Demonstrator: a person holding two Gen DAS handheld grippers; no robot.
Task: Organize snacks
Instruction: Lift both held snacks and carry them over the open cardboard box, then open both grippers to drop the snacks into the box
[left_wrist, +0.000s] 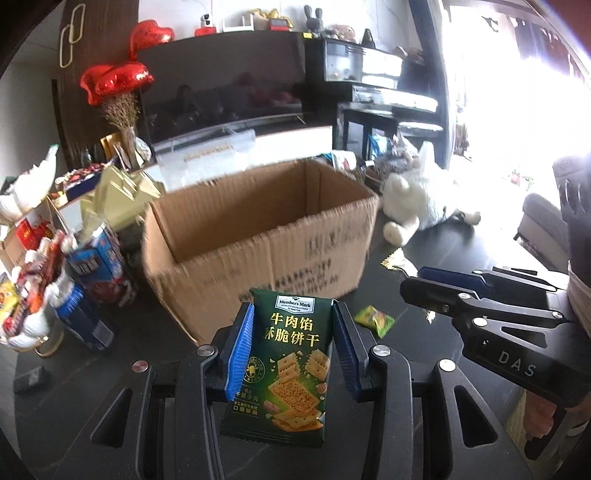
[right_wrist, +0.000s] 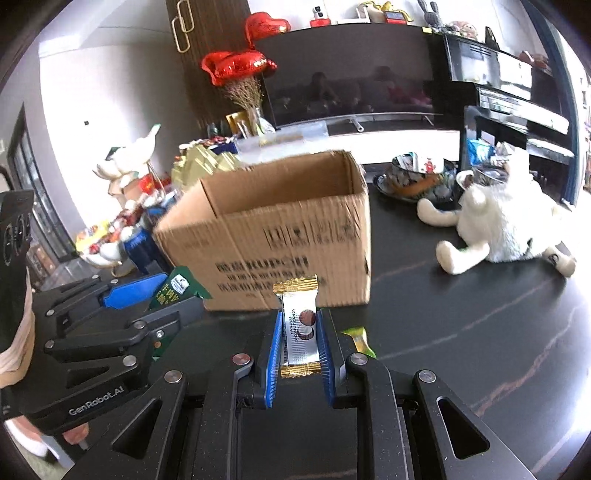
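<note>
Left wrist view: left gripper (left_wrist: 293, 347) clamping blue pads on a dark green beef-cracker packet (left_wrist: 288, 363), holding it upright above the dark tabletop (left_wrist: 424, 236), just short of the open brown cardboard box (left_wrist: 258, 236). Lying beside it on the table, a small yellow-green candy wrapper (left_wrist: 375, 320). Sitting further right, a white plush toy (left_wrist: 413, 201). Standing left of the box, blue snack cartons (left_wrist: 98, 264).

Right wrist view: right gripper (right_wrist: 299, 345) squeezing a silver snack bar with gold crimped ends (right_wrist: 298, 328), holding it upright in front of the same box (right_wrist: 273, 229). Showing at left, the other gripper gripping its green packet (right_wrist: 177, 290).
</note>
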